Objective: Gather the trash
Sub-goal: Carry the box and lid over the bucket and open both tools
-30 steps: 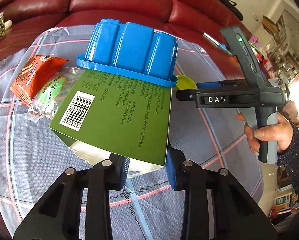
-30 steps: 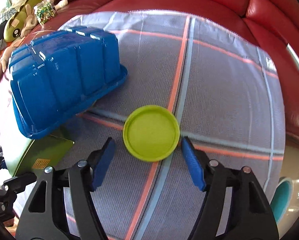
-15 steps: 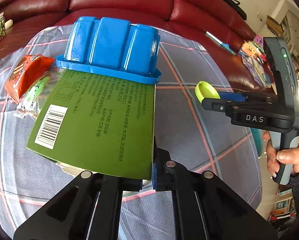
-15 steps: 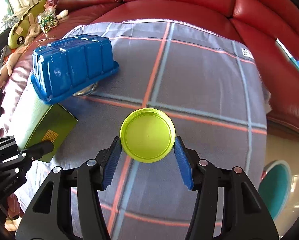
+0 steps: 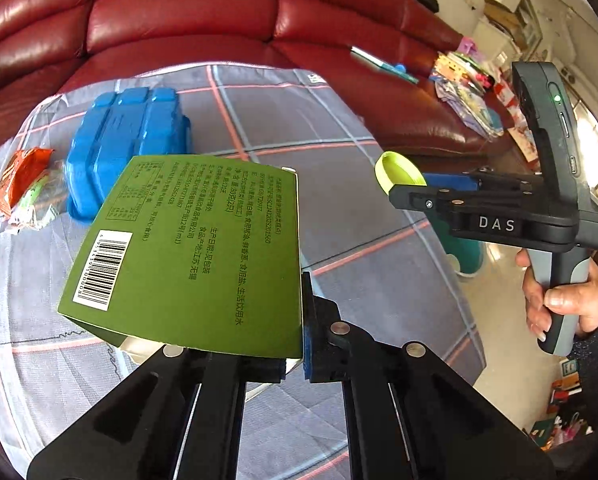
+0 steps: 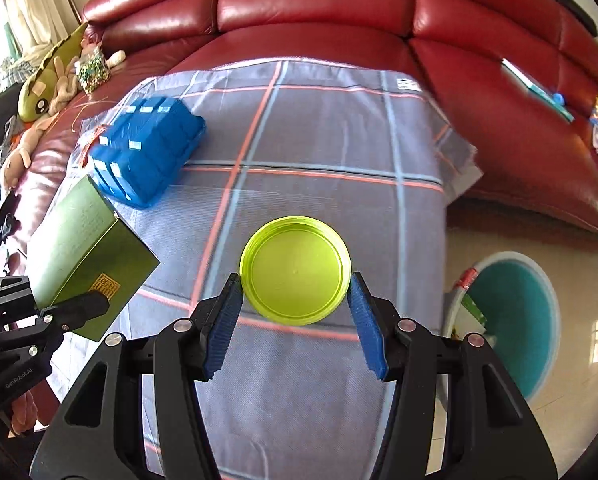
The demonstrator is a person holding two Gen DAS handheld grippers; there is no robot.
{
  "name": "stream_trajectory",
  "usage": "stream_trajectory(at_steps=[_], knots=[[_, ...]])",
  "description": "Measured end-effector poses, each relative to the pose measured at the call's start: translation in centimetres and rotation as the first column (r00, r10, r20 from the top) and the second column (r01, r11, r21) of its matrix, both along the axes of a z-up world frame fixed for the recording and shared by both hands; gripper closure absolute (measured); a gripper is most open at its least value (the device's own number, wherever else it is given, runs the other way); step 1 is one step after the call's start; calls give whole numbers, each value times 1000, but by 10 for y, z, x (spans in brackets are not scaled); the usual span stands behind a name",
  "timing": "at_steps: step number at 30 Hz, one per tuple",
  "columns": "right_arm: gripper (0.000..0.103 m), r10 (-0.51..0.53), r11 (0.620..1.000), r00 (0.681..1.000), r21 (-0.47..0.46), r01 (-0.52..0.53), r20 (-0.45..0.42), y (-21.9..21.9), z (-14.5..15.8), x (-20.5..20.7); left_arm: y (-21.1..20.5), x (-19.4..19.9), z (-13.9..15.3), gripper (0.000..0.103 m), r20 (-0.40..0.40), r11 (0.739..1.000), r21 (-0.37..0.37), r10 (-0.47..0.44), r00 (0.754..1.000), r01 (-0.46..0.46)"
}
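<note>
Trash goes up in both hands over the checked grey cloth (image 6: 339,152) that covers the table before a red leather sofa (image 6: 319,12). A flat green cardboard box (image 5: 187,240) with a barcode hangs from the left gripper (image 5: 295,364), whose jaws are pinched nearly together on the box's near right corner. A round lime-green plastic lid (image 6: 295,270) sits clamped by its rim between the blue pads (image 6: 365,328) of the right gripper (image 6: 295,320), clear of the cloth.

Both pieces look light. The box appears empty and thin-walled, likely to crumple or swing from a corner hold; a grip further along an edge would probably steady it. The lid seems stiff but smooth, and its rim is the sensible place to hold (a glancing squeeze could pop it free).

Only the left wrist view shows the orange snack wrapper (image 5: 15,176) and pale green packet (image 5: 35,200) at the cloth's far left, beside an upturned blue plastic tray (image 5: 127,148). Only the right wrist view shows the teal round bin (image 6: 511,320) on the floor to the right.
</note>
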State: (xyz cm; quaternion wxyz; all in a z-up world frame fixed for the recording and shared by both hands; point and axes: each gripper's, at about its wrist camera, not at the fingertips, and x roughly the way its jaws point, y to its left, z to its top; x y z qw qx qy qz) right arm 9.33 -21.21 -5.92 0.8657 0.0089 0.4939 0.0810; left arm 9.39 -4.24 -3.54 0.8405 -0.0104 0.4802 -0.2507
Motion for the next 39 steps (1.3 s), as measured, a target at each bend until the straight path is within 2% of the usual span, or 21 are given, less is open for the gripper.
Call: stream_trajectory(at_steps=[8,13,23,32,39], knots=[[51,-107,994,994,24,106,37,-66,12,-26,-57,1,15,98,29,995,20,-99,995,98],[51,-190,982,981,24,189,47,-114,16,-41,-104,6,21,97,36,984,27,-179,983,179],[51,-354,935,934,45,352,39,-210,11,-70,-215,16,14,97,6,931,14,-366,931,366],[51,-426,903,905,67,424,14,-257,-5,-80,-296,17,-14,97,-58,878,8,-477,877,479],[51,-453,889,892,69,452,-13,-278,-18,-78,-339,16,-38,97,-98,852,21,-519,849,524]])
